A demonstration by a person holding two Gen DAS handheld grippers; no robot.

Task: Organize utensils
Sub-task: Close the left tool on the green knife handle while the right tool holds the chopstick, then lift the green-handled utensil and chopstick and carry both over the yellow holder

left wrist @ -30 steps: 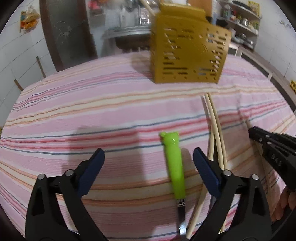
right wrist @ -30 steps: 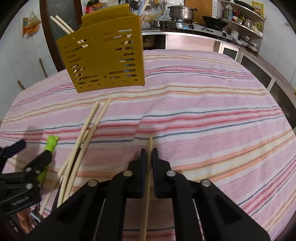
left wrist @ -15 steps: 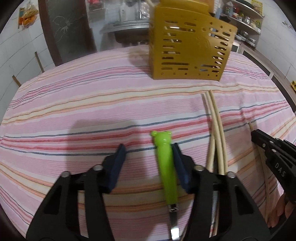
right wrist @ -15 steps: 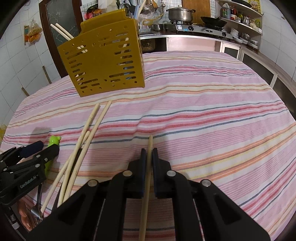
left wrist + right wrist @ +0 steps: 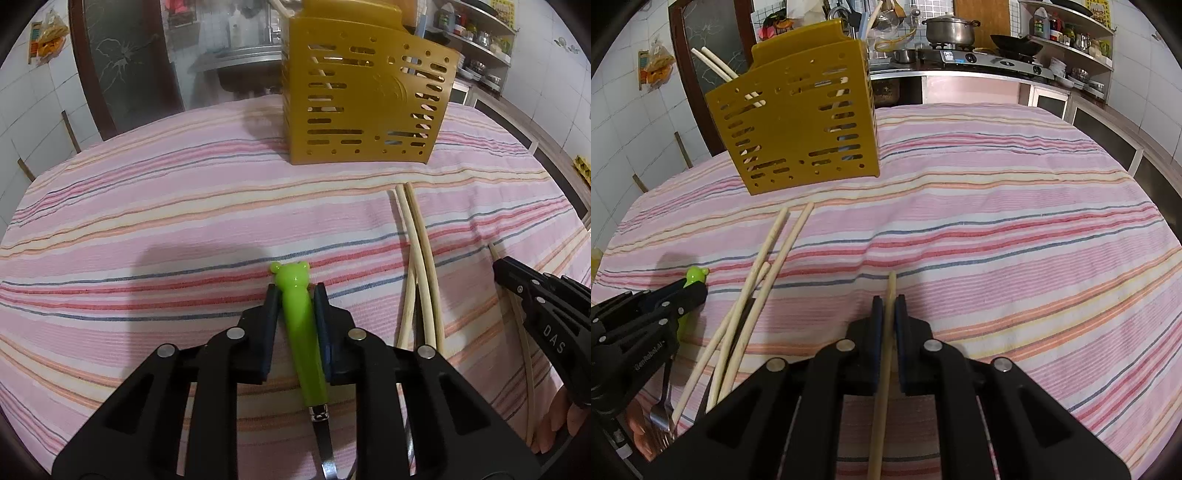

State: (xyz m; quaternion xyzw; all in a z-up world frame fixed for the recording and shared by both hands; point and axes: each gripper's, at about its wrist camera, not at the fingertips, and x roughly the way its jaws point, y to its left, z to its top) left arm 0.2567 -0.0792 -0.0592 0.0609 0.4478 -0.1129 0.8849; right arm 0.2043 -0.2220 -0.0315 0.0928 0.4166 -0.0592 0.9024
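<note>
Left wrist view: the left gripper (image 5: pixel 295 295) is clamped on the fork (image 5: pixel 301 325), its pads flat on either side of the glossy green plastic handle, just behind the bear-shaped end. The fork lies on the cloth (image 5: pixel 166 221), handle toward 12 o'clock, steel neck running to 6 o'clock under the gripper. The handle is smooth and tapers, so I judge a firm squeeze and a straight lift best, tipping it upright only once clear. The holder (image 5: pixel 364 99), a stiff mustard plastic box pierced with slots and holes, stands at 1 o'clock. Loose chopsticks (image 5: pixel 419 258), pale, thin and round, lie at 3 o'clock; the lift should avoid dragging across them.

Right wrist view: the right gripper (image 5: pixel 888 310) is closed on a single chopstick (image 5: pixel 884 354) that runs along its fingers, tip toward 12 o'clock over the cloth. Such a slim rod can pivot in the pads, so a slow carry is wise. The holder stands at 11 o'clock with chopsticks already leaning out of it. The loose ones fan out at 9 o'clock, beside the fork. The striped cloth looks soft and woven.
</note>
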